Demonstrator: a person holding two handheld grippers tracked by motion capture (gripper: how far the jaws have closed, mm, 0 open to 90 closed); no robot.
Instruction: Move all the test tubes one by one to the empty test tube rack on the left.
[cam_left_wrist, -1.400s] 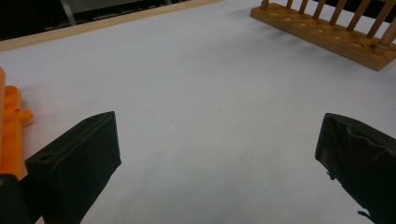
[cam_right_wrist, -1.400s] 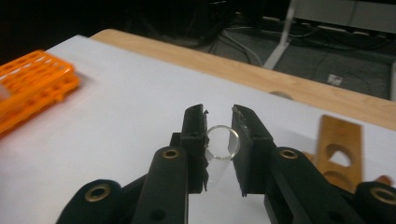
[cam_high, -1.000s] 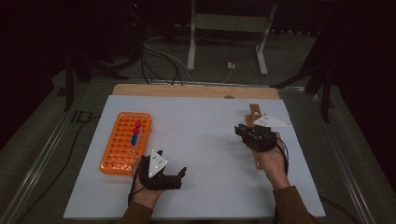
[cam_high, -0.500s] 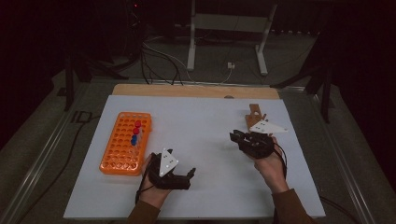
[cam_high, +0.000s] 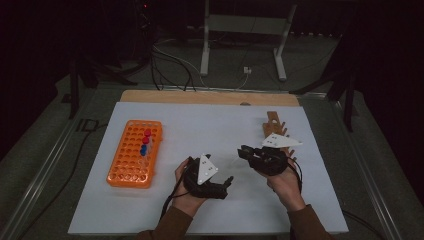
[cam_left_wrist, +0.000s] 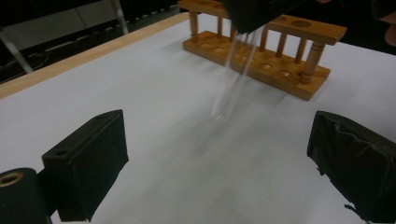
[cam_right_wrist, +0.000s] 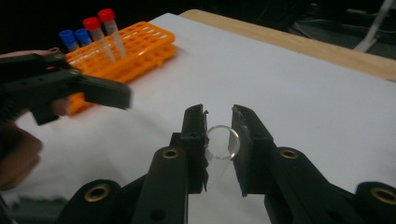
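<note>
My right gripper (cam_right_wrist: 218, 114) is shut on a clear, uncapped glass tube (cam_right_wrist: 223, 142), whose open rim sits between the pads. In the high view the right gripper (cam_high: 243, 151) hovers over the middle of the white mat, left of the wooden tube rack (cam_high: 276, 131). My left gripper (cam_high: 227, 181) is just in front of it and a little left, pointing right. In the left gripper view the left gripper (cam_left_wrist: 219, 158) is wide open with nothing between the pads. The glass tube (cam_left_wrist: 233, 74) hangs tilted ahead of it above the mat, with the wooden rack (cam_left_wrist: 280, 51) behind.
An orange tube rack (cam_high: 131, 152) lies on the left of the mat and holds a few tubes with red and blue caps (cam_right_wrist: 95, 30). The white mat (cam_high: 210, 125) covers a wooden table. A metal stand and cables lie on the dark floor beyond.
Both hands have come toward the middle of the mat: the left gripper moved right, and the right gripper moved left and nearer with the tube, away from the wooden rack.
</note>
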